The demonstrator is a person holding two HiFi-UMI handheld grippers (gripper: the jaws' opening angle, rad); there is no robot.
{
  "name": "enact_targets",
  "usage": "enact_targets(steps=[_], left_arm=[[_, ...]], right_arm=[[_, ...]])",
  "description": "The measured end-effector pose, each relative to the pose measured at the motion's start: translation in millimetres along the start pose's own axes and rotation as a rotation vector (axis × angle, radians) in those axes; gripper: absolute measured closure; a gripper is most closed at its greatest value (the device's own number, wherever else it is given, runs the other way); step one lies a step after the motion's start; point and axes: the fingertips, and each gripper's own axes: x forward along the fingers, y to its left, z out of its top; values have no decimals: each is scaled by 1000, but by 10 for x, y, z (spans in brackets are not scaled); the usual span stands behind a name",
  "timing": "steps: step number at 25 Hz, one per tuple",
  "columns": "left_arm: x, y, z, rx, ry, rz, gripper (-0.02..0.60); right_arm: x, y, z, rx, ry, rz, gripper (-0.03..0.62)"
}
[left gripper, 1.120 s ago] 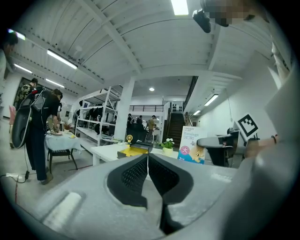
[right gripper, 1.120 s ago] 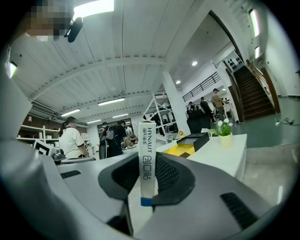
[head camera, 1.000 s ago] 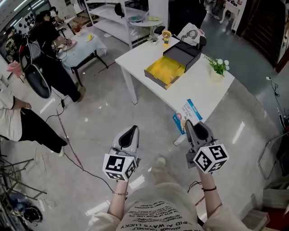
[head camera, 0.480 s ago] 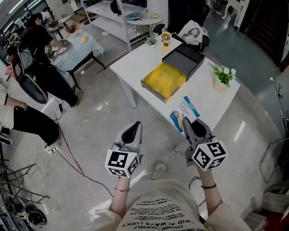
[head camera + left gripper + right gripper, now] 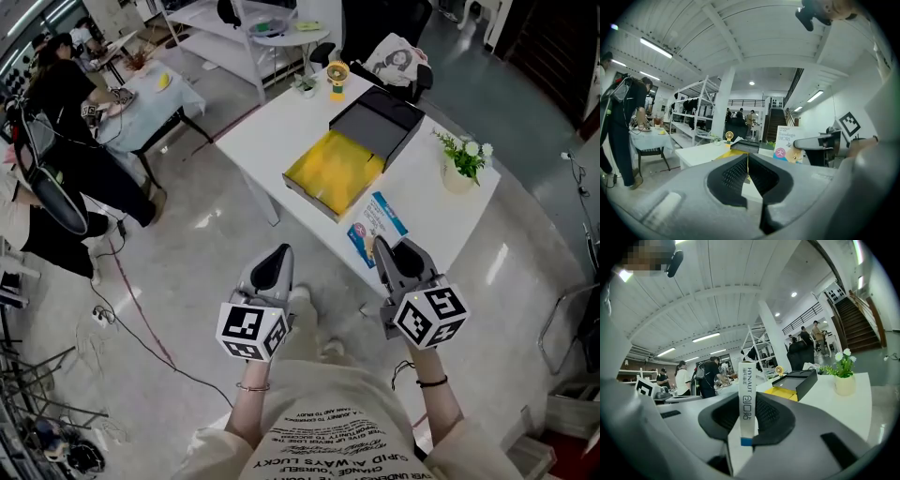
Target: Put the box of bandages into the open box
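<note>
My right gripper [image 5: 383, 247] is shut on the bandage box [image 5: 377, 226], a flat white and blue box held on edge, at the near edge of the white table [image 5: 262, 131]. In the right gripper view the bandage box [image 5: 747, 399] stands upright between the pads. The open box [image 5: 334, 172], with yellow inside and a black lid folded back, lies on the table beyond it, and shows as the open box [image 5: 793, 384] ahead. My left gripper [image 5: 274, 257] hovers over the floor to the left, shut and empty; its pads [image 5: 759, 176] meet.
A potted plant [image 5: 460, 157] stands at the table's right end, a small yellow fan [image 5: 337, 74] at its far side. A person [image 5: 58, 98] works at a second table on the left. A red cable [image 5: 131, 300] runs across the floor.
Both grippers and the bandage box have come closer to the white table, which now lies lower and nearer in the head view. The grip on the bandage box is unchanged.
</note>
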Motion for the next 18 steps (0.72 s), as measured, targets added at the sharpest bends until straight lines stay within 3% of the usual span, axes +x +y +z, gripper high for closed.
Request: enact_targets(steps=[8,18], left_arm=[[539,218,30,-4,17,-42,558],[1355,801,63,-15,90,-104,558]], right_arm=[[452,-226,27,44,16,-28,513],[1306,-579,148,172,17,-94,514]])
